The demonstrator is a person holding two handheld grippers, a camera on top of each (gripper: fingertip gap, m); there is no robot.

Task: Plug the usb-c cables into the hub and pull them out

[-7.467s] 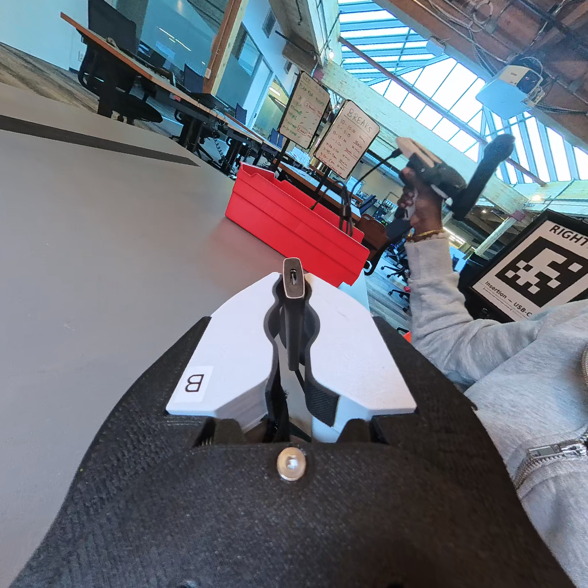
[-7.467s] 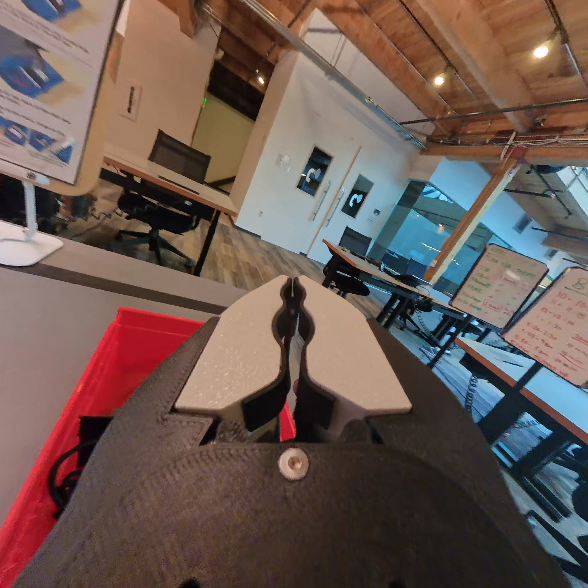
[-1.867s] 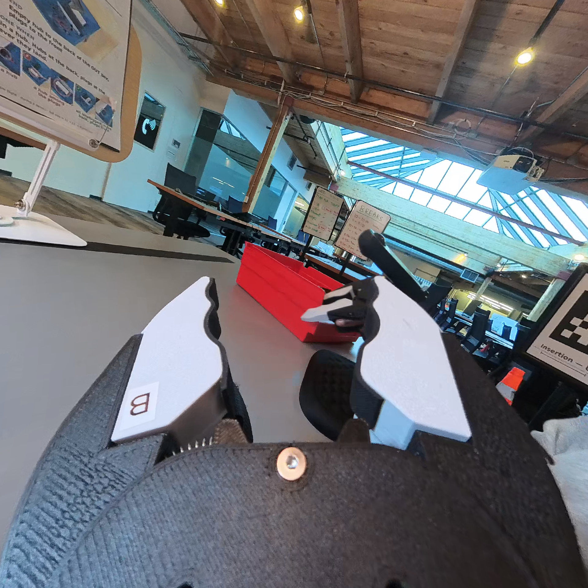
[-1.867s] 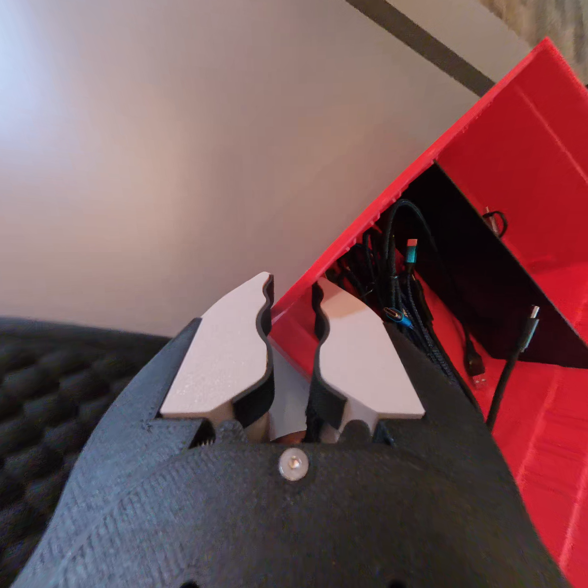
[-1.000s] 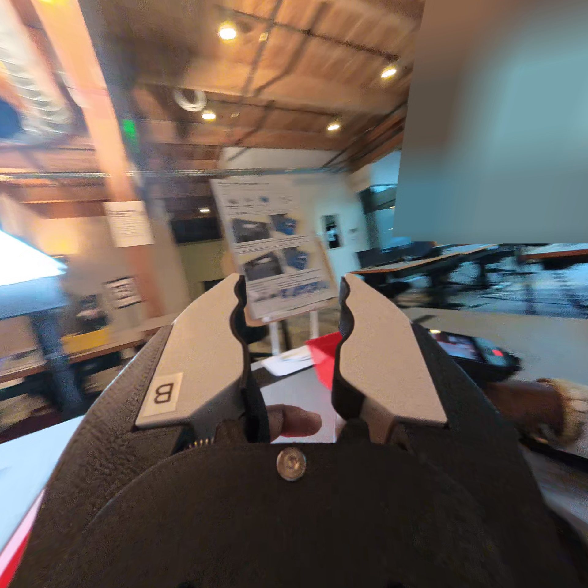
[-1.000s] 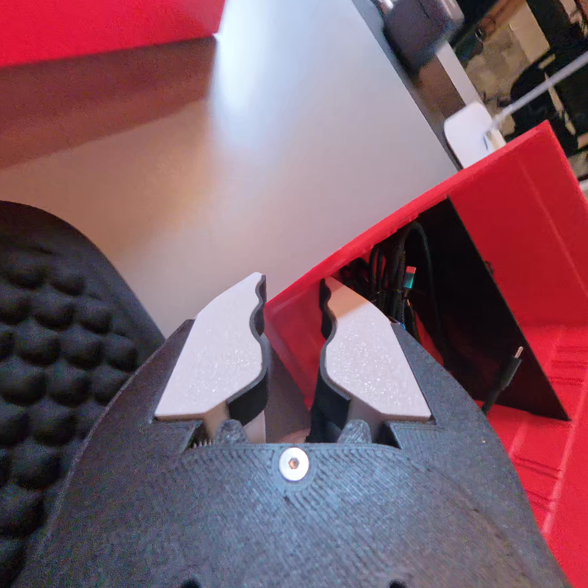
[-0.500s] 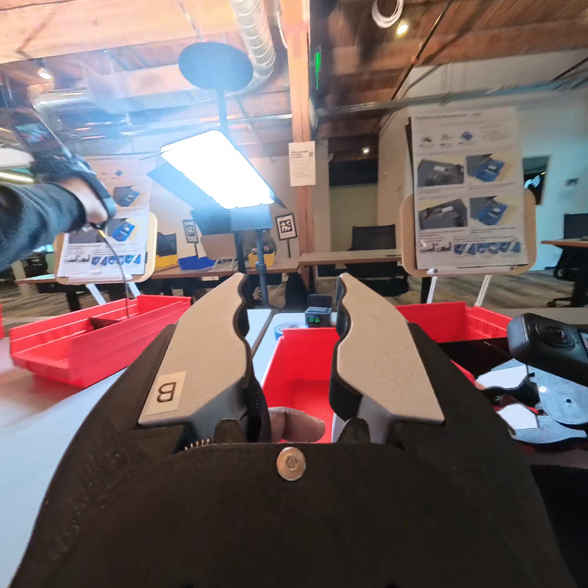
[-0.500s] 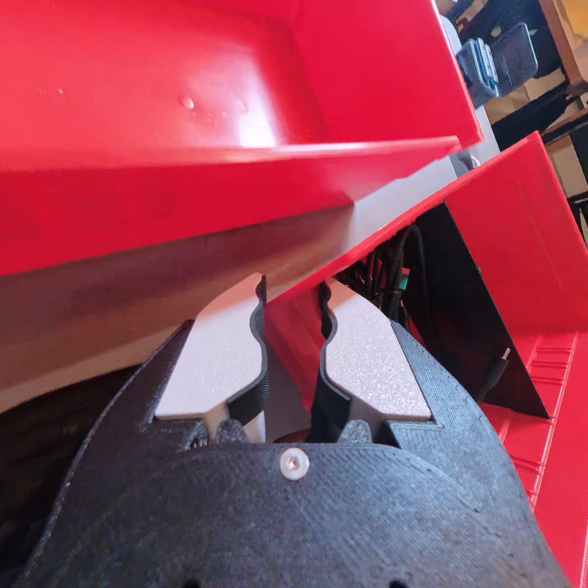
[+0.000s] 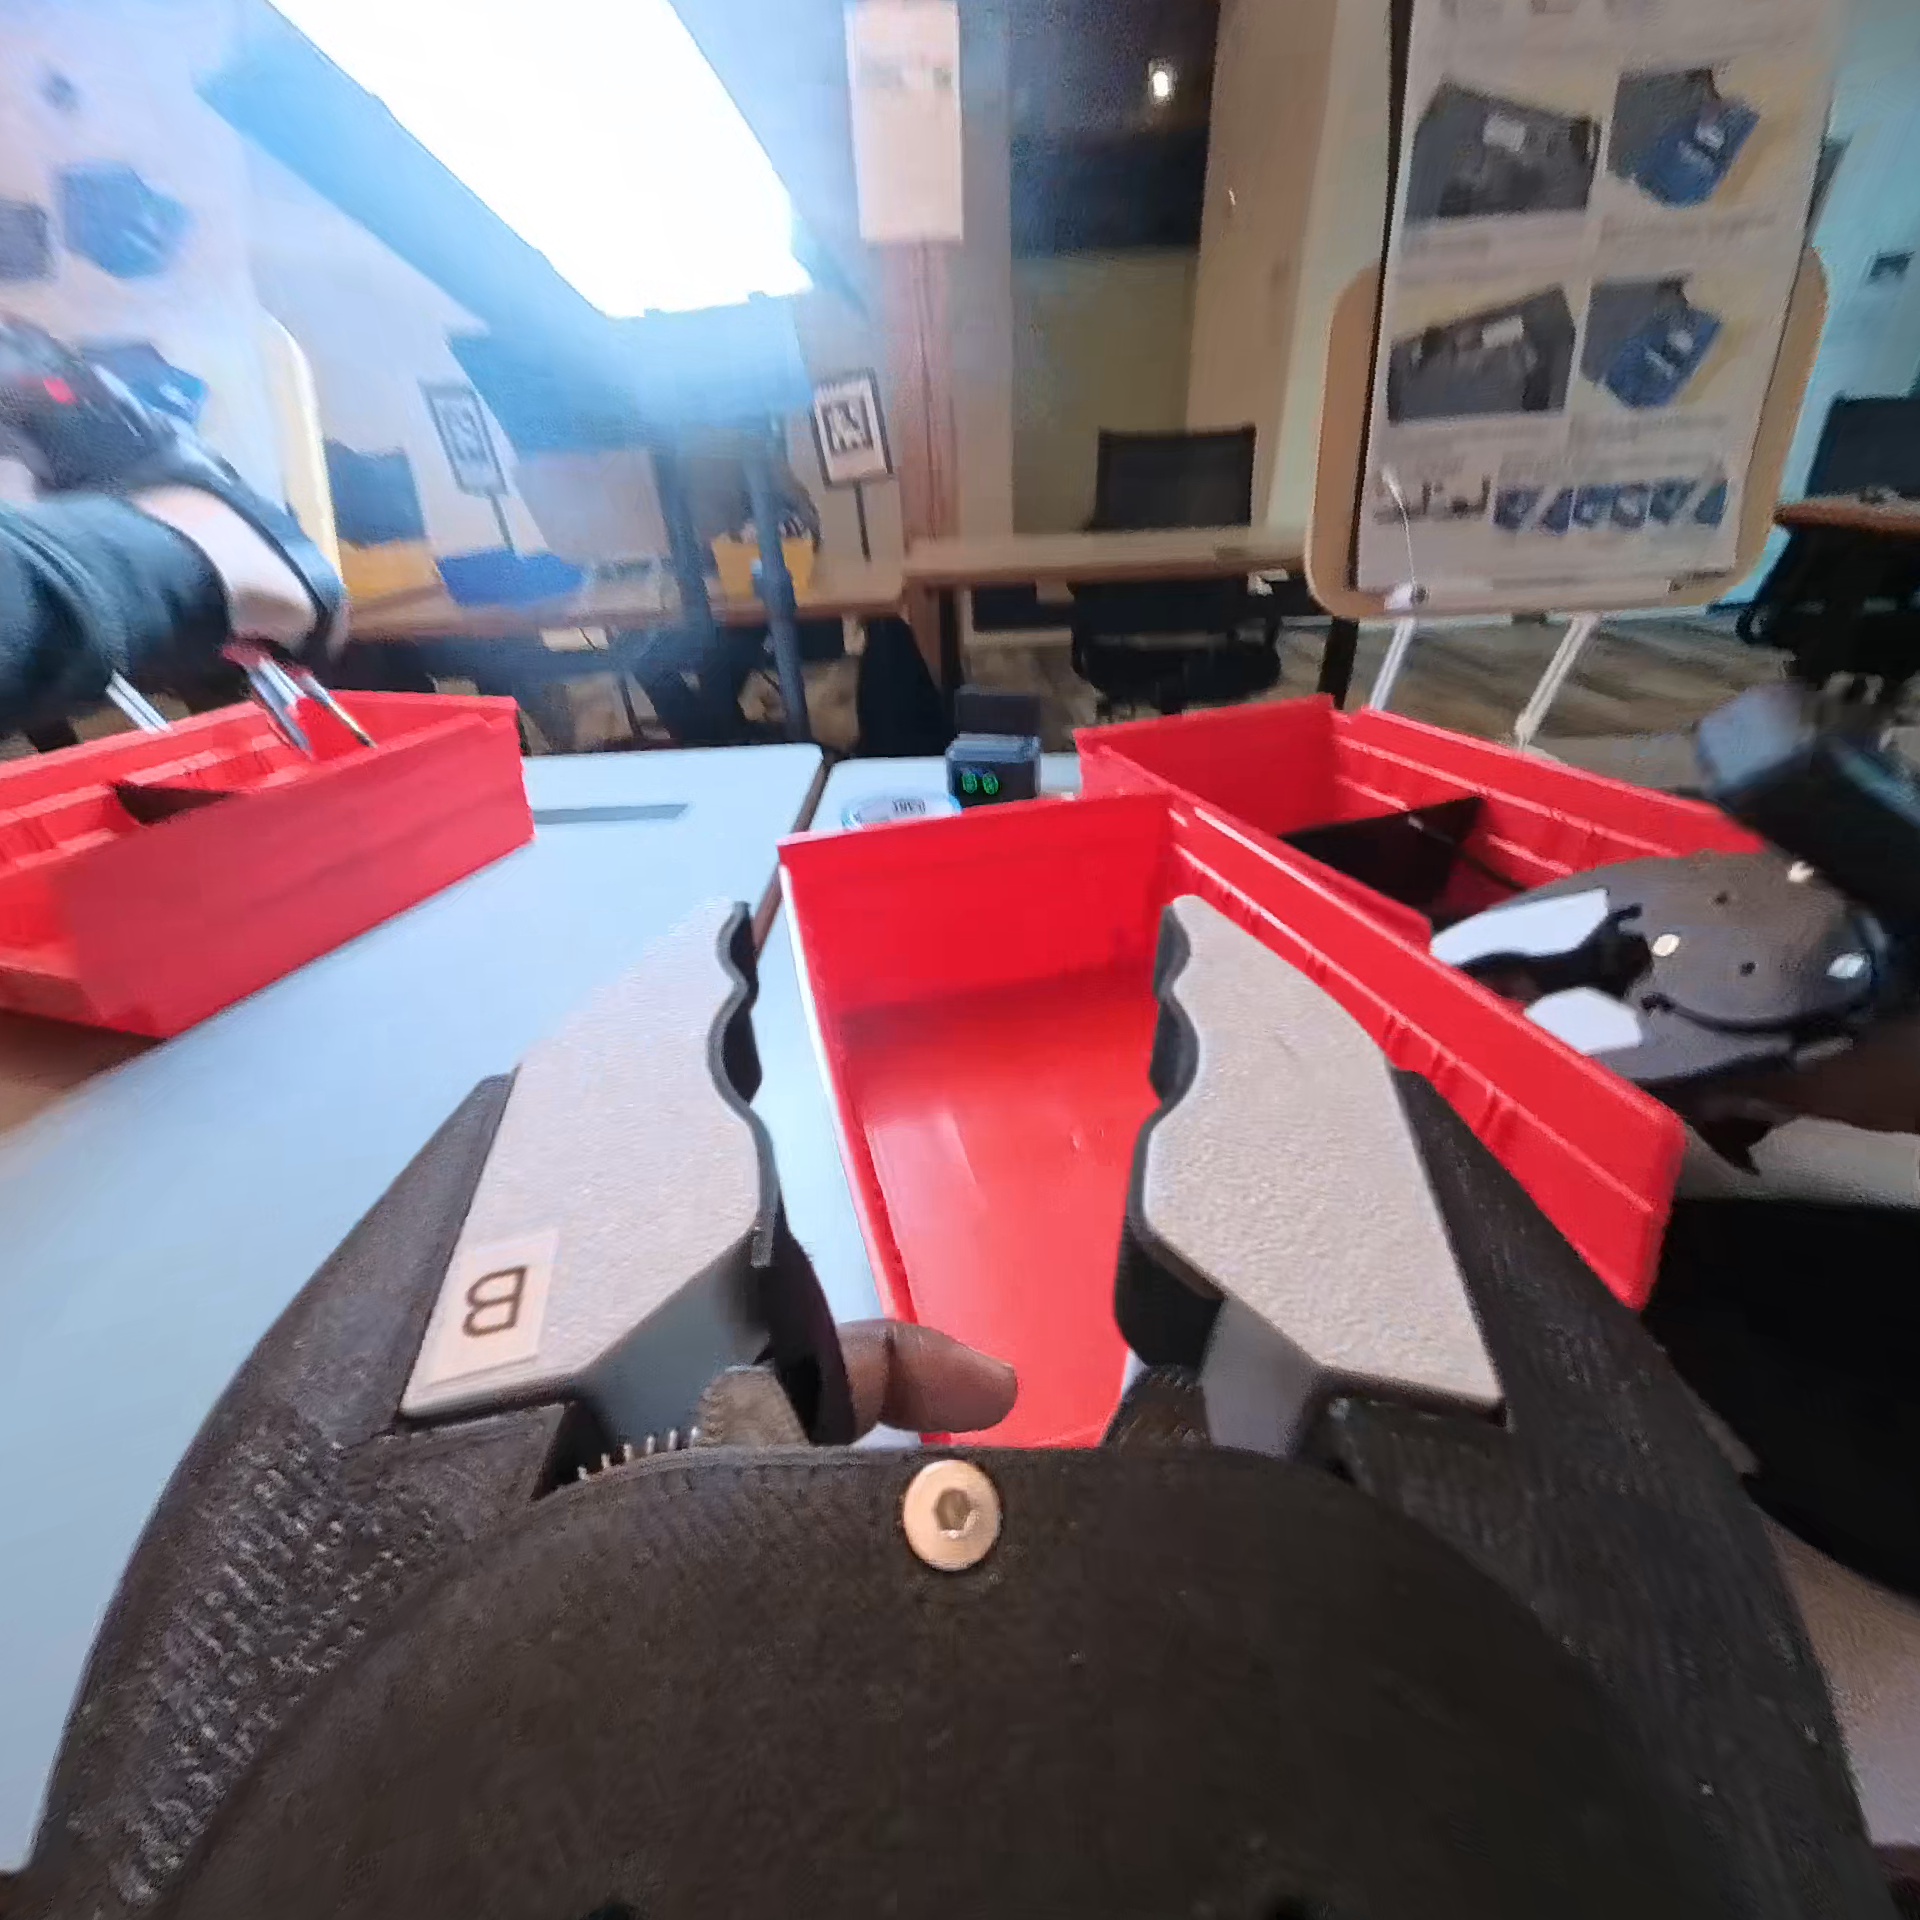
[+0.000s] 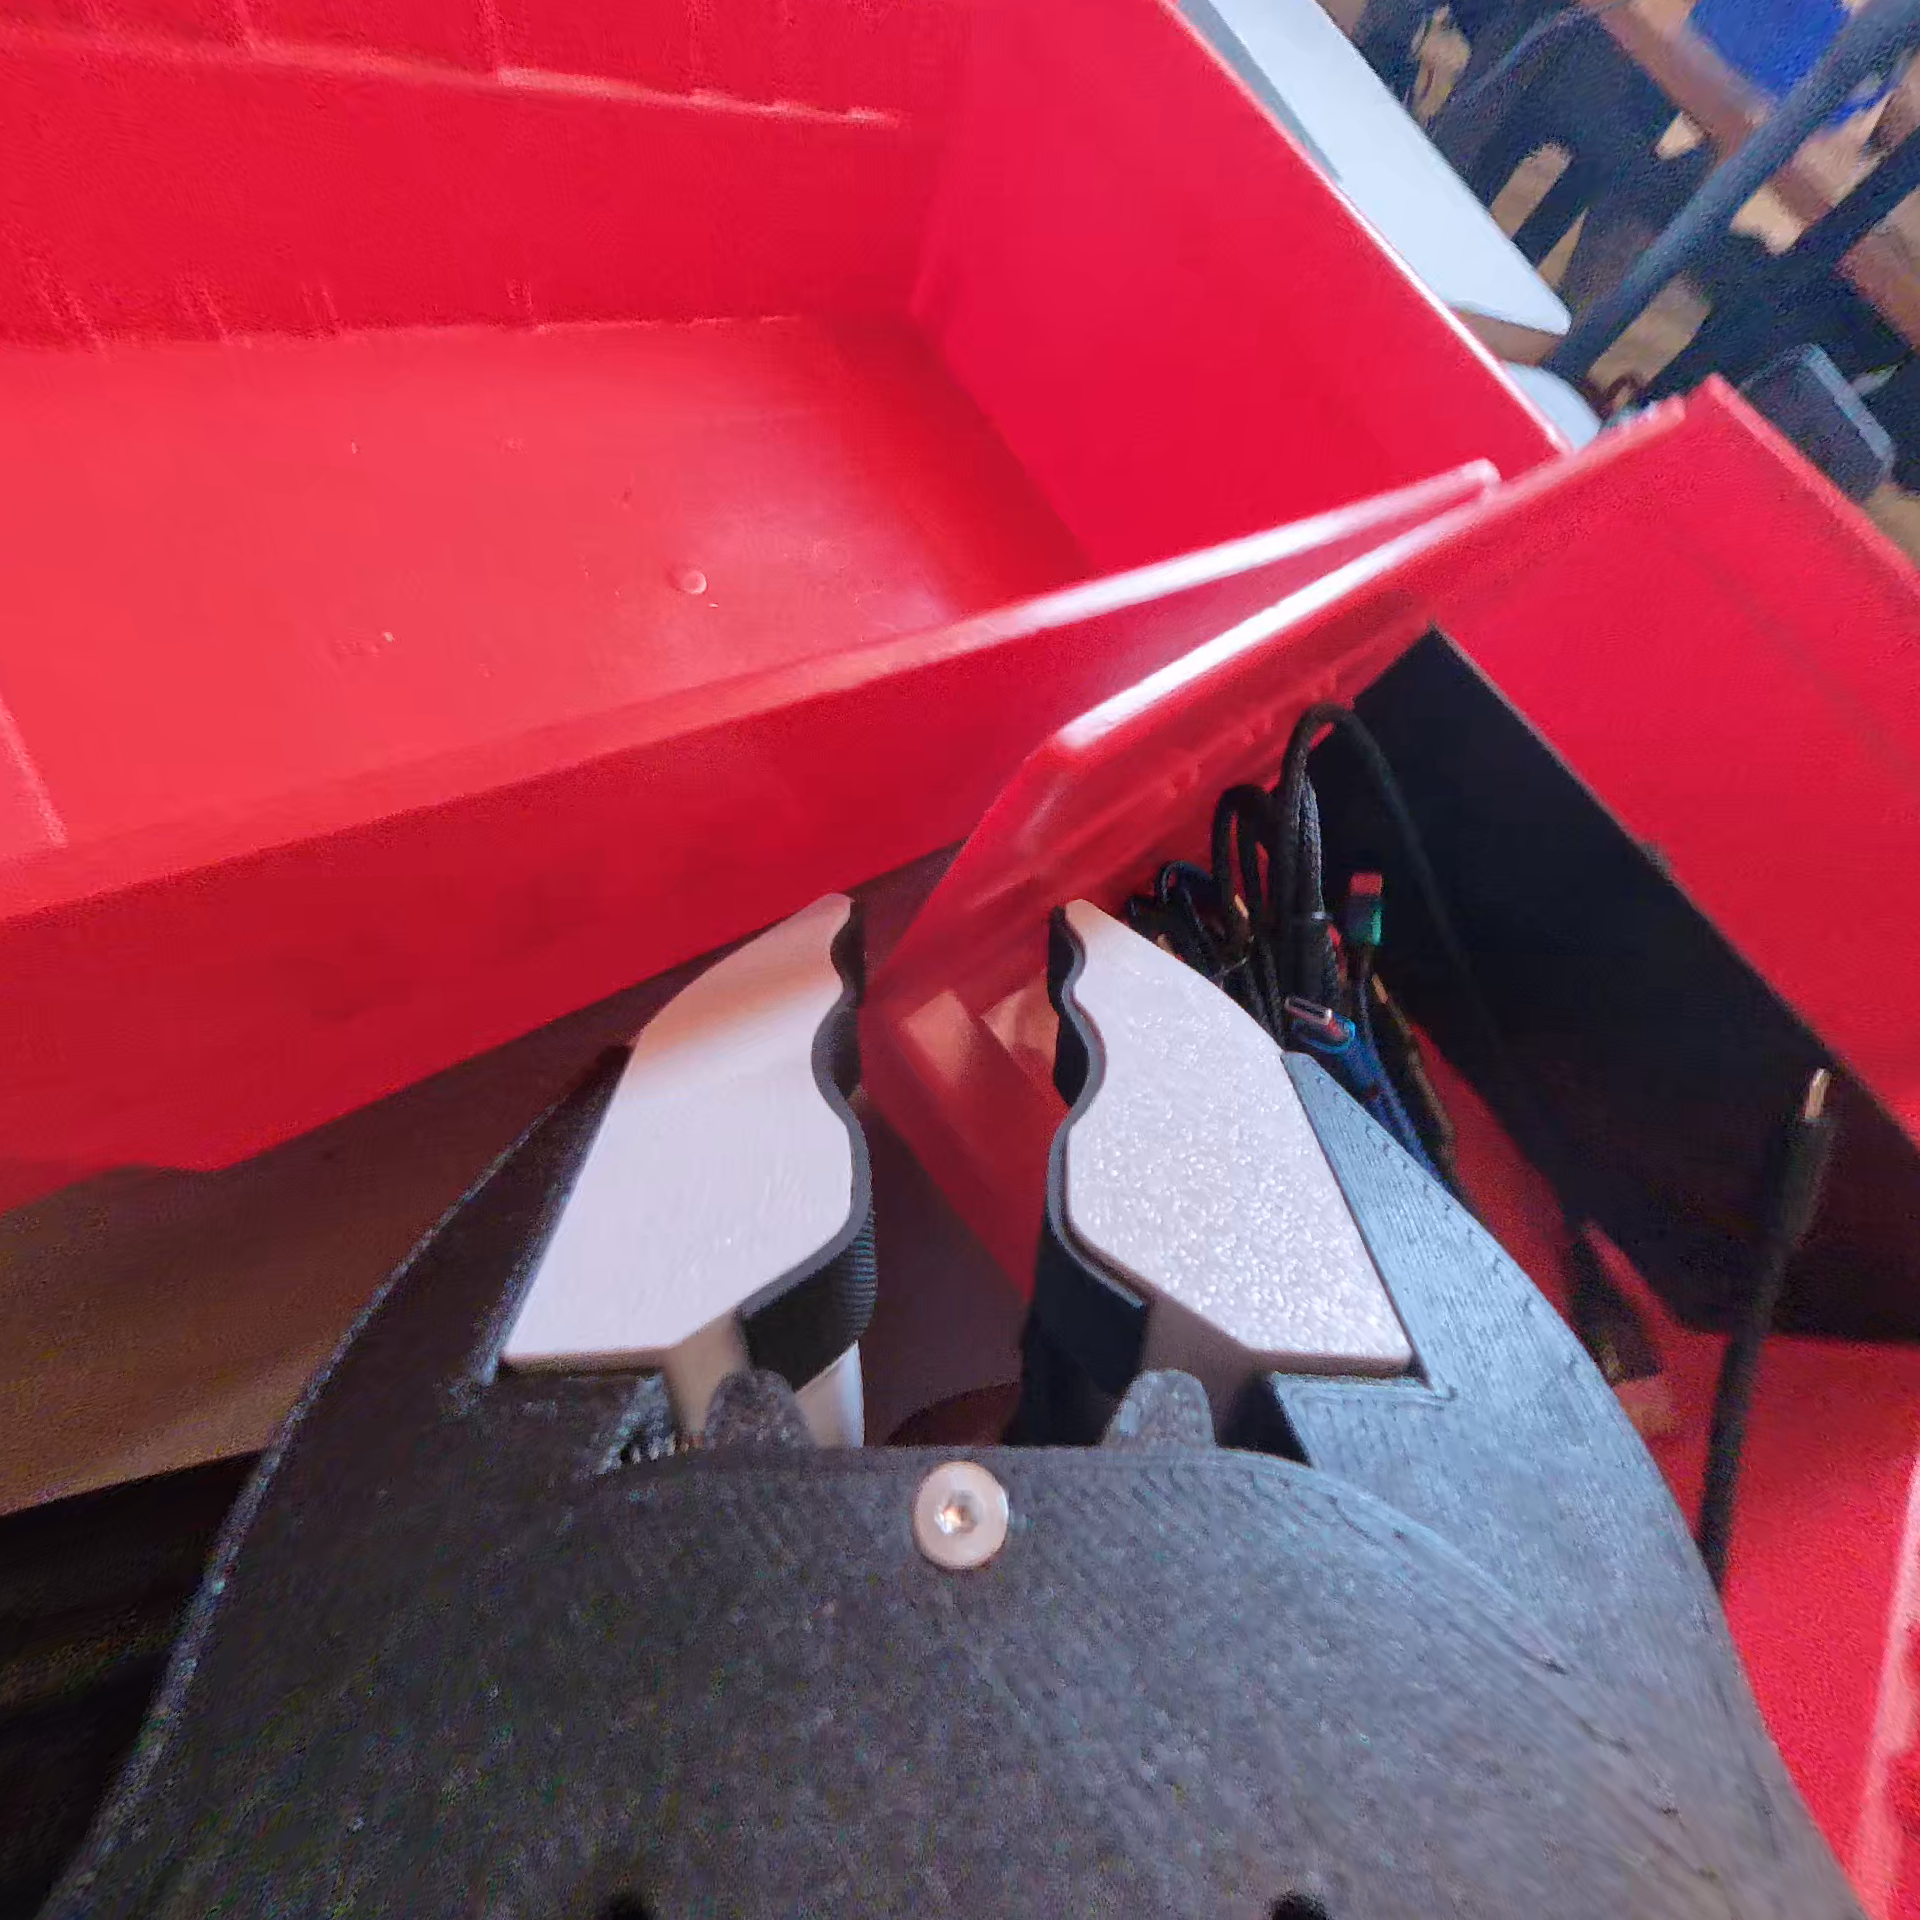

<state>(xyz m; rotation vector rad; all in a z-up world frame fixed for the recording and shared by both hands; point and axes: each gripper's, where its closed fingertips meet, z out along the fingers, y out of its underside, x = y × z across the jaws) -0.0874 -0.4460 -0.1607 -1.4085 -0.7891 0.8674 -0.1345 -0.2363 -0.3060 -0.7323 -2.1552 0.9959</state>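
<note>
The pale bench [image 9: 260, 1091] carries three red bins. The nearest red bin [image 9: 987, 1039] lies straight ahead of the left gripper [image 9: 951, 935]; its floor is bare. Just beside it on the right, with walls touching, sits a second red bin [image 9: 1455, 997] split by a black divider [image 9: 1392, 831]. In the right wrist view the compartment on the near side of that divider [image 10: 1621, 1018] holds a bundle of black cables [image 10: 1278, 862], coiled and tangled against the bin wall, with several plug ends showing among them. One more black cable [image 10: 1756, 1320] runs up the far side of the divider, its metal plug pointing upward. The hub cannot be made out in either view.

A third red bin [image 9: 260, 862] stands well apart on the left of the bench, also with a dark divider; another person's gloved hand [image 9: 208, 571] hovers over it with thin metal prongs.

The left gripper's fingers are spread wide and hold nothing. The right gripper [image 10: 956, 935] sits at the corner of the divided bin, one finger outside the wall and one inside; the fingers are parted with the wall between them, gripping nothing.

Beyond the bins stands a small black device [image 9: 992, 764] with green lights.
</note>
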